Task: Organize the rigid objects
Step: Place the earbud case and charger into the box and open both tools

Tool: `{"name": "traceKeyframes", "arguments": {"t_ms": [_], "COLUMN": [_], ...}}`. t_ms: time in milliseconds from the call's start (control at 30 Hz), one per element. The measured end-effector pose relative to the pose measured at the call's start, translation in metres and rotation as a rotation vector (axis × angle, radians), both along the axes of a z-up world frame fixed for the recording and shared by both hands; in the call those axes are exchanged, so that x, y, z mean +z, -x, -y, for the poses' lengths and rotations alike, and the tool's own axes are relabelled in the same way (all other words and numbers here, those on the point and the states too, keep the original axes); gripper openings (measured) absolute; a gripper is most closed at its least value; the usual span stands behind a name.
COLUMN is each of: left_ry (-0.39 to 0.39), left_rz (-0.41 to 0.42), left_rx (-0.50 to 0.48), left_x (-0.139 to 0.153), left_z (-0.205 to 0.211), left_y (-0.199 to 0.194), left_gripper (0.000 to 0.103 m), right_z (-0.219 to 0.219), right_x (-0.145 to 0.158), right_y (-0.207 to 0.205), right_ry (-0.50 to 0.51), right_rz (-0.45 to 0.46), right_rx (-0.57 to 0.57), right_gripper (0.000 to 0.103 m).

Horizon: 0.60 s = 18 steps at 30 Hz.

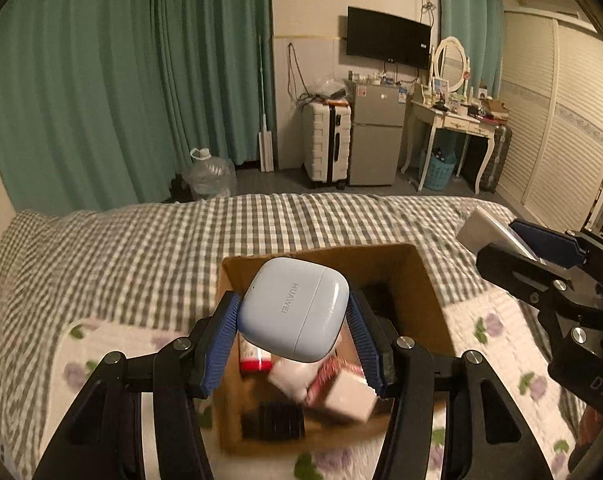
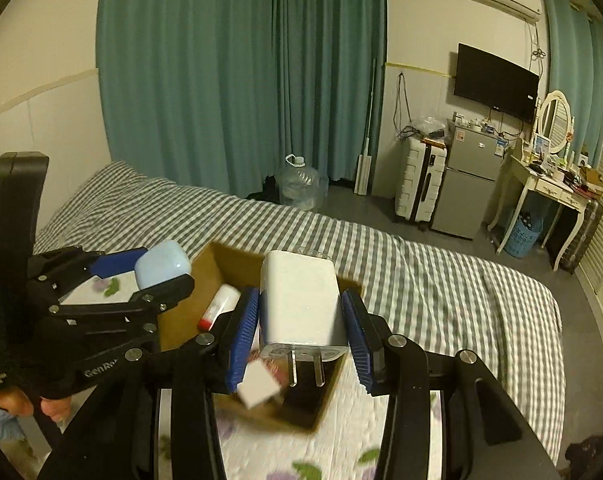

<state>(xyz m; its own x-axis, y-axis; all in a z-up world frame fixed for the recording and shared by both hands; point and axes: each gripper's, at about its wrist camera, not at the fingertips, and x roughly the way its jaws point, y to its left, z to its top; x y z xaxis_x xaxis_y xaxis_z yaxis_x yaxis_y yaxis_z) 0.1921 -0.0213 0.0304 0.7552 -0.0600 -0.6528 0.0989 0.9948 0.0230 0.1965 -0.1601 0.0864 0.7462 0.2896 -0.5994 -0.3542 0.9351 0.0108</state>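
Observation:
My left gripper [image 1: 293,312] is shut on a pale blue Huawei earbud case [image 1: 293,308] and holds it above an open cardboard box [image 1: 417,280] on the bed. The case also shows in the right wrist view [image 2: 161,266]. My right gripper [image 2: 299,320] is shut on a white plug charger [image 2: 299,304], prongs toward the camera, above the same box [image 2: 209,264]. In the left wrist view the charger [image 1: 481,230] shows at the right edge. Inside the box lie a red-and-white tube [image 2: 219,306], a pink-white small box [image 1: 349,396] and a dark item [image 1: 273,420].
The box sits on a floral quilt [image 1: 497,320] over a grey checked bedsheet [image 1: 141,248]. Beyond the bed are green curtains [image 1: 121,80], a water jug [image 1: 211,172], a white suitcase [image 1: 327,140], a small fridge [image 1: 377,132] and a dressing table [image 1: 453,120].

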Motion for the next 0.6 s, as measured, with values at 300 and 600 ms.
{"name": "traceKeyframes", "arguments": {"t_ms": [300, 600], "left_ry": [-0.085, -0.116], "left_rz": [-0.106, -0.149], "left_rx": [-0.039, -0.053], "left_x": [-0.070, -0.089], "left_z": [0.014, 0.024], "left_y": [-0.054, -0.043], "left_gripper": [0.055, 0.058], "right_z": [-0.008, -0.008], "right_x": [-0.074, -0.113], "right_y": [-0.075, -0.079], "right_ry": [0.015, -0.056], "right_rz": [-0.107, -0.199], "right_rx": [-0.019, -0.039], "right_gripper": [0.042, 0.043]}}
